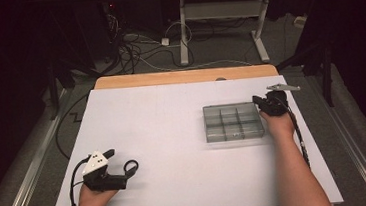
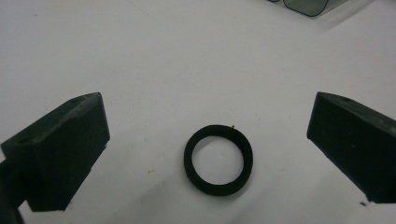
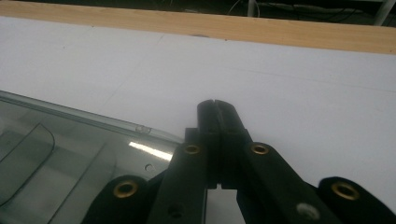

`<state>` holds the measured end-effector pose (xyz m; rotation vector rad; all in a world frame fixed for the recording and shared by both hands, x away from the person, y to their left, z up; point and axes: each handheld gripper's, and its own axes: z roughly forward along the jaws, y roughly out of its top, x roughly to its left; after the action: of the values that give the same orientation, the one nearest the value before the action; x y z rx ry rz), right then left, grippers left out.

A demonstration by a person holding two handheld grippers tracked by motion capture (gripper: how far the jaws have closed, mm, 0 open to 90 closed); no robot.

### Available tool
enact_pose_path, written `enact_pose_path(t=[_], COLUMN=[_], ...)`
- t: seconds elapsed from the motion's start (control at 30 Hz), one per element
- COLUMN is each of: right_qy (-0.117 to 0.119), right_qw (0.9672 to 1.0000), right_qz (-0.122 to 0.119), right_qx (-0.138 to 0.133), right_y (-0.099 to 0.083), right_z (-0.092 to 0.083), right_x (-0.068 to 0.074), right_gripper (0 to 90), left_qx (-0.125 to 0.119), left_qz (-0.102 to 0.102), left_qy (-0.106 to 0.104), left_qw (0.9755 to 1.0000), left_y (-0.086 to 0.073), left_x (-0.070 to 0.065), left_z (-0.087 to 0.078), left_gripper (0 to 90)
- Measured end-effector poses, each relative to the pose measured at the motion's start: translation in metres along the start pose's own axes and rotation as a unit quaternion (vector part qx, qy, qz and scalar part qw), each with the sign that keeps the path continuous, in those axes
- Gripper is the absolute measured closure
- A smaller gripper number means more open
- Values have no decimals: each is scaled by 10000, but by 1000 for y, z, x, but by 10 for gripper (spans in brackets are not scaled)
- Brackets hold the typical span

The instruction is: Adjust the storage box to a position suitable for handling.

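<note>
— Lying flat on the white sheet (image 1: 163, 130), the black ring (image 2: 218, 160) sits right between the two black jaws of the left gripper (image 2: 208, 149), untouched by either one, with bare sheet showing through its hole

— And that gripper's state?

— Released: the jaws stand wide apart, one at each side of the ring, well clear of it. From the high view, the left gripper (image 1: 121, 171) rests low over the near left part of the sheet, held in the person's left hand (image 1: 93, 198), its cable looping beside it. The ring (image 1: 131, 167) shows just off its tip

— What about the other hand?

— Over at the right, the right gripper (image 1: 257, 100) is clenched on nothing. Its own view shows the two jaws pressed together with just a thin seam between them. The right gripper (image 3: 217, 109) points over bare sheet, just beside the corner of the clear compartment box (image 3: 56, 158)

— Where is that box?

— On the right half of the sheet, well apart from the ring. The clear compartment box (image 1: 233, 122) has two rows of divided cells, and I cannot tell whether anything lies in them. The right hand (image 1: 278, 122) sits at its right edge, with the gripper at the box's far right corner. Beyond the sheet runs the wooden table edge (image 1: 183, 76)
</note>
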<state>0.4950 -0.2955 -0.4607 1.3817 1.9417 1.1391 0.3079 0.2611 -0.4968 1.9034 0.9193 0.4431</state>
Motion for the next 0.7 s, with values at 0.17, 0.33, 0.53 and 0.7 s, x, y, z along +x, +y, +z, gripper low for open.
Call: enact_pose_path(t=[0.17, 0.33, 0.53, 0.7], right_qy=[128, 261, 360, 495], right_qw=[9999, 9995, 9990, 9978], right_qz=[-73, -165, -260, -434], right_qx=[33, 27, 23, 60], right_y=[-1, -4, -9, -11], right_z=[0, 1, -1, -2], right_x=[8, 25, 49, 70], right_gripper=[900, 900, 900, 900], left_qx=[-2, 16, 6, 23], left_qz=[-8, 6, 30, 43], left_qy=[2, 5, 23, 11], left_qw=[10000, 10000, 10000, 10000], left_y=[0, 0, 0, 0], left_x=[0, 0, -1, -1], left_z=[0, 1, 1, 1], left_gripper=[0, 0, 0, 0])
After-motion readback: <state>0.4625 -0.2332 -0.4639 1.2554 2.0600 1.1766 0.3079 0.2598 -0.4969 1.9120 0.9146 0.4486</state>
